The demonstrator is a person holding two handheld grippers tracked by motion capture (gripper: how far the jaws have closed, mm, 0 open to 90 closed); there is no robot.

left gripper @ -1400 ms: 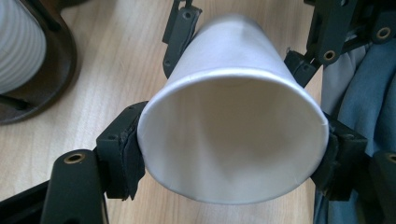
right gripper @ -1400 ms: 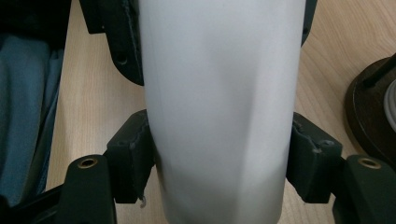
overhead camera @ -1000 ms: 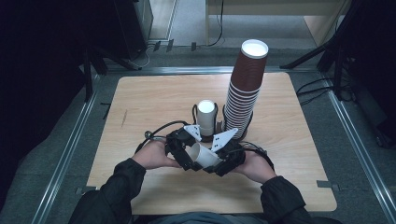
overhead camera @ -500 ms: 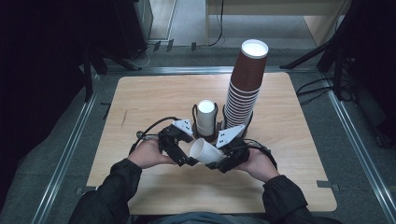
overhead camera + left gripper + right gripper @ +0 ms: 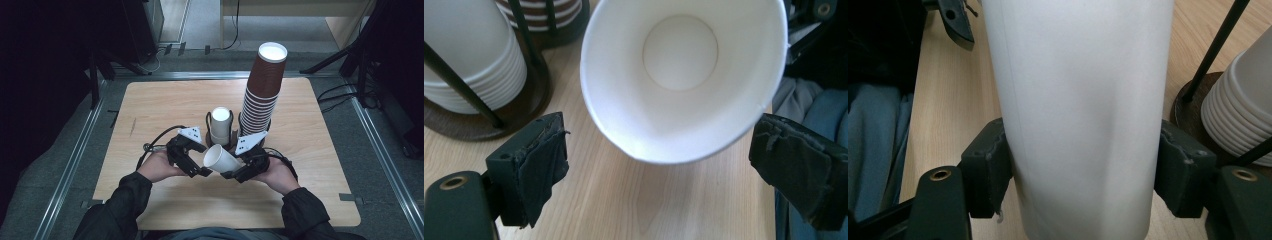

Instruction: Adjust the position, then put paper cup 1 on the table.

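Observation:
A white paper cup (image 5: 220, 159) lies on its side just above the wooden table (image 5: 165, 110), its mouth turned to the left. My right gripper (image 5: 235, 170) is shut on its body; in the right gripper view both pads (image 5: 990, 172) press the cup's (image 5: 1078, 110) wall from either side. My left gripper (image 5: 199, 167) faces the cup's mouth and is open. In the left gripper view I look straight into the cup (image 5: 681, 75), and the left gripper's (image 5: 669, 167) pads (image 5: 544, 165) stand wide of the rim without touching it.
Behind the grippers a black wire holder carries a short stack of white cups (image 5: 220, 125) and a tall leaning stack of brown cups (image 5: 262, 90). The white stack (image 5: 469, 55) is close by on the left of the left gripper view. Metal rails frame the table.
The left gripper has drawn back to the left, off the cup, so the cup's mouth now shows between the two grippers. The right gripper has kept its hold and barely moved.

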